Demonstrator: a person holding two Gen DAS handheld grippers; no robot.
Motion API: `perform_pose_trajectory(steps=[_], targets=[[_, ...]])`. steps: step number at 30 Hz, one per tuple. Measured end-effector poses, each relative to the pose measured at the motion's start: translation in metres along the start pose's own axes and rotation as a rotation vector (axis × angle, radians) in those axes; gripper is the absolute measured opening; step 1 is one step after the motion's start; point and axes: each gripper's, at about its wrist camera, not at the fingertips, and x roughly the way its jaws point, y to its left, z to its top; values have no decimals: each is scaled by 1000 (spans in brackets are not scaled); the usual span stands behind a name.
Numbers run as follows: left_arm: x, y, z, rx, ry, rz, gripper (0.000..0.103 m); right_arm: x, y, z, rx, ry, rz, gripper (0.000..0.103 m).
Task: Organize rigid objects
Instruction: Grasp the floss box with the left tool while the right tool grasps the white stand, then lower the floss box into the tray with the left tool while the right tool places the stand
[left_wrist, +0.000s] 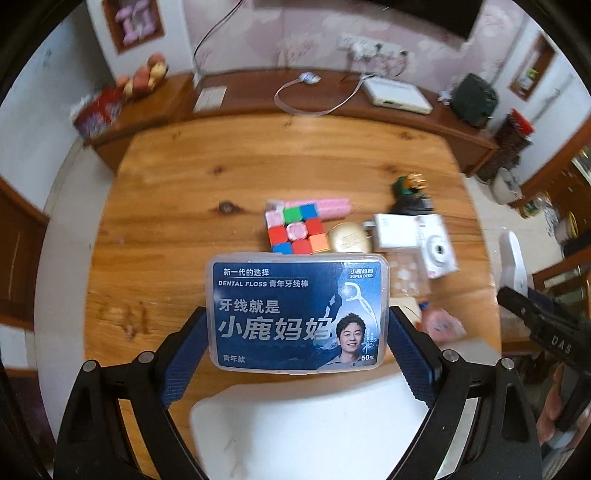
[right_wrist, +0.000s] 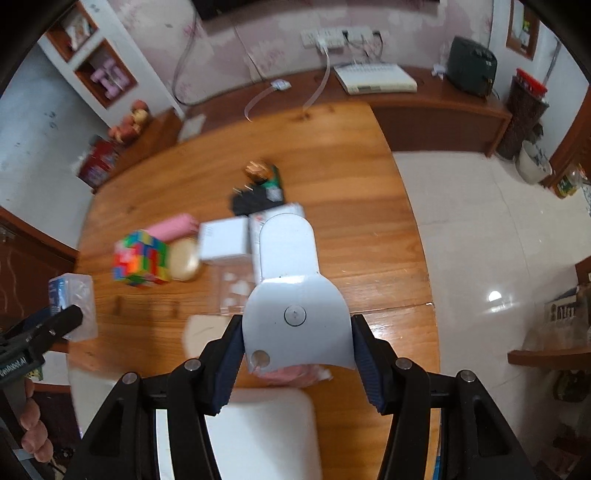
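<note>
My left gripper (left_wrist: 297, 332) is shut on a clear dental floss box (left_wrist: 297, 310) with a blue label, held above the wooden table (left_wrist: 184, 229). The box also shows at the left of the right wrist view (right_wrist: 74, 299). My right gripper (right_wrist: 297, 343) is shut on a white phone stand (right_wrist: 291, 295), held over the table's near edge; the stand also shows in the left wrist view (left_wrist: 513, 266). On the table lie a colourful puzzle cube (left_wrist: 295, 230) (right_wrist: 142, 256), a pink case (left_wrist: 325, 206), a gold tin (left_wrist: 349, 238) and white boxes (left_wrist: 395, 230).
A clear plastic box (left_wrist: 408, 271), a pink packet (left_wrist: 443, 325), a black object and a green-gold figurine (left_wrist: 408, 184) lie on the table's right part. A white pad (left_wrist: 314, 424) lies at the near edge. A sideboard (left_wrist: 424, 122) with a router stands behind.
</note>
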Motion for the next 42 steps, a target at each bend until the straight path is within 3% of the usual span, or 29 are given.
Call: perform_pose_trajectory(steps=[5,11,18,26,30,37,42], targets=[[-56,3,-16,89,-73,-30,93,-56,29,-19,-42,-97,34,57],[-93,14,-45,120,-121,-55,93,-123,61,-60,-97,-226,78,57],[-116,26,-79,114,-168,-103,93,-155,86,-111,-122,-296,126,57],[-102,30,-110,92,-169,-115,93,-142,83,-150,-61,-296,116,57],[-77,27,-123,93,-137,-107,93,-125,81,-163,-55,-285,49,57],[-35,11,-143,144,-101,-29,93,-60,67,-175,-28,-146,-15,57],[-14,8,-149,145,-44,-56,93,-28,57,-187,-8,-56,-27,57]])
